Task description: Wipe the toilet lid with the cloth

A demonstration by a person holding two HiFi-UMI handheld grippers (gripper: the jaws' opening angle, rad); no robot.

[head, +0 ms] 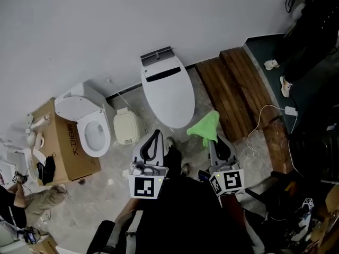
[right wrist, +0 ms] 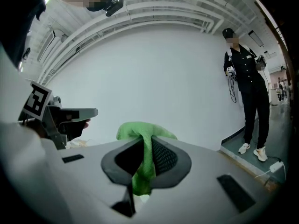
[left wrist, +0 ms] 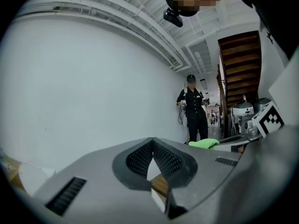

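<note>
Head view, starting at the left: a cardboard box carries a spare toilet with its seat open, out of the way against the wall, and a small beige tank-like piece sits on the floor just beside it. Next comes the left gripper, held low with its jaws closed on nothing. By the look of it, it is only parked while the other one works. Ahead of it lies the white toilet lid, shut flat, its near edge just beyond both gripper tips and its whole top bare. The green cloth is pinched fast in the right gripper, bunched above the jaws and hanging off the lid's near right edge, not yet on it. I'd say that slack leaves plenty to lay flat. There is open floor before the lid, but the wooden planks and a trailing white cable crowd the right side.
</note>
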